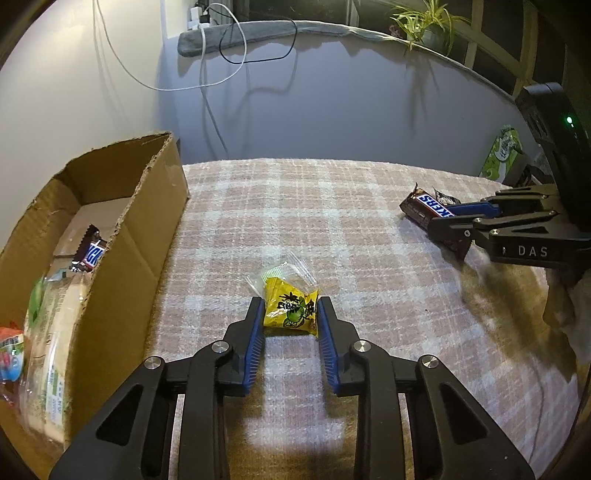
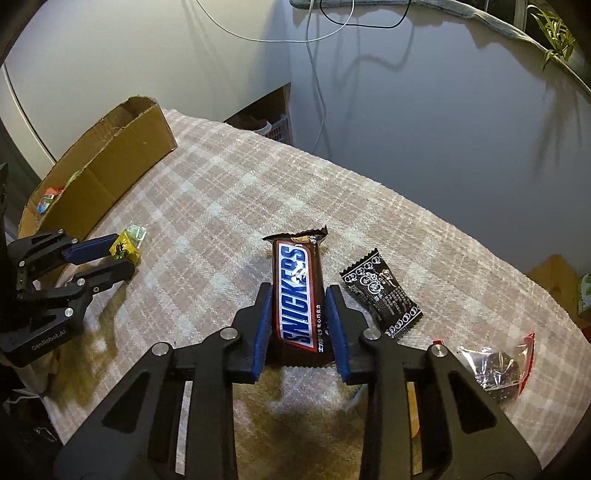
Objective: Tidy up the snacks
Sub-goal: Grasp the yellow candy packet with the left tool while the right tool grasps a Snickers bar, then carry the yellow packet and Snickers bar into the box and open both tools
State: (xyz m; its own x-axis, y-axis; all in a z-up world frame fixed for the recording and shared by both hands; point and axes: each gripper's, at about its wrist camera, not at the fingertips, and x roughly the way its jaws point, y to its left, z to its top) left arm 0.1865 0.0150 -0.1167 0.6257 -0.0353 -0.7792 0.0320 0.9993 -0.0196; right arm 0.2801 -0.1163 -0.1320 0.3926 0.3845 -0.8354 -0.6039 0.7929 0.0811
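Spread across the whole surface: a pink-and-white plaid woven cloth (image 2: 229, 192), lit unevenly, with shadow under both tools. At its left edge, a brown corrugated cardboard box (image 1: 122, 236) with torn rims, open on top, already holding a brown Snickers bar (image 1: 90, 253), a clear-wrapped pale pack (image 1: 51, 332) and a small red-and-blue packet (image 1: 9, 350). Behind, on the grey wall, looped white and black cables (image 1: 236, 48); upper right, a green potted plant (image 1: 424, 22).

Left black hand-held gripper with blue ribbed pads (image 1: 291, 317): narrowed onto a small yellow candy packet with green cartoon print (image 1: 291, 314), pads touching both sides, packet lying on the cloth near the box, its clear crinkled end pointing away.

Right black hand-held gripper with blue pads (image 2: 299, 306): closed on a long brown Snickers bar with white-and-blue lettering (image 2: 297, 295), gripped across its width, far end resting on the cloth.

Just right of that bar: a small black packet with white printed pattern (image 2: 380, 295). Nearer the right edge: a clear crinkled packet with red trim and dark contents (image 2: 495, 369).
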